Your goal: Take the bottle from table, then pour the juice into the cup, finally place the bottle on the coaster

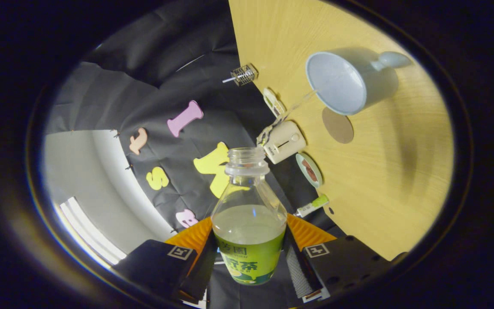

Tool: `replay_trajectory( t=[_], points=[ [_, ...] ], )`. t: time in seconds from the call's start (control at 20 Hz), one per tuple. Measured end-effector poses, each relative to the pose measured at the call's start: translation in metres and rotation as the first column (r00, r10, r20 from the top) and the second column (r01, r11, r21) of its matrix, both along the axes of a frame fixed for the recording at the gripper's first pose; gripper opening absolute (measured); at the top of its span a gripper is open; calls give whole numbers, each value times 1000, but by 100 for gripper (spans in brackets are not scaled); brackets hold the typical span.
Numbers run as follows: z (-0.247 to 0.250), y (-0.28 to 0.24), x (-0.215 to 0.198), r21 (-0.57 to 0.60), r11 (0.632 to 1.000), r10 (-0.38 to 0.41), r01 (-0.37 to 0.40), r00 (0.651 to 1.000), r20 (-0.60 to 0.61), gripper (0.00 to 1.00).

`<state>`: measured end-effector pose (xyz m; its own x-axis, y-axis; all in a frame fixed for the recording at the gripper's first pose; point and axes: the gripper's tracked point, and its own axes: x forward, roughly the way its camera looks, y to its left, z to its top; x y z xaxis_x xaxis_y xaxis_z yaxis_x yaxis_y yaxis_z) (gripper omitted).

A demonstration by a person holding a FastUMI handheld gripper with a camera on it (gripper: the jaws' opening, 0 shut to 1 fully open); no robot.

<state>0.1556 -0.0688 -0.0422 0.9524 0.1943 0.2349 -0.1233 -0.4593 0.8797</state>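
on the wooden table (384, 180), which your tilted view sets off to one side, everything sits well beyond the fingers. the pale blue cup (350, 83) is the biggest item there, its handle pointing away from you and its mouth turned toward the bottle. just beside the cup lies the round brown coaster (338, 125), bare, touching nothing.

between your fingers is the bottle (249, 219), cap off, green label low on its body, tipped so the liquid sits slanted at about half height. your gripper (249, 257) is clamped on it; both fingers press the bottle's sides at label level. a thin clear stream of juice (287, 113) leaves the neck and arcs across to the cup's rim.

along the table edge, near the bottle mouth: a cream boxy appliance (283, 142), a small teal dish (309, 170) with something brown in it, a green-and-white tube (313, 206), a small white oblong item (273, 102), and a little wire cage (243, 75), past the edge.
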Motion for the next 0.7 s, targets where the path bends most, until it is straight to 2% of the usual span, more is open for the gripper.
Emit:
replay_trajectory(
  t=[0.5, 0.7],
  points=[
    [33, -18, -10, 131, 991, -19, 15, 999, 30, 79],
    [52, -15, -13, 149, 989, -17, 8, 998, 60, 79]
  ],
)
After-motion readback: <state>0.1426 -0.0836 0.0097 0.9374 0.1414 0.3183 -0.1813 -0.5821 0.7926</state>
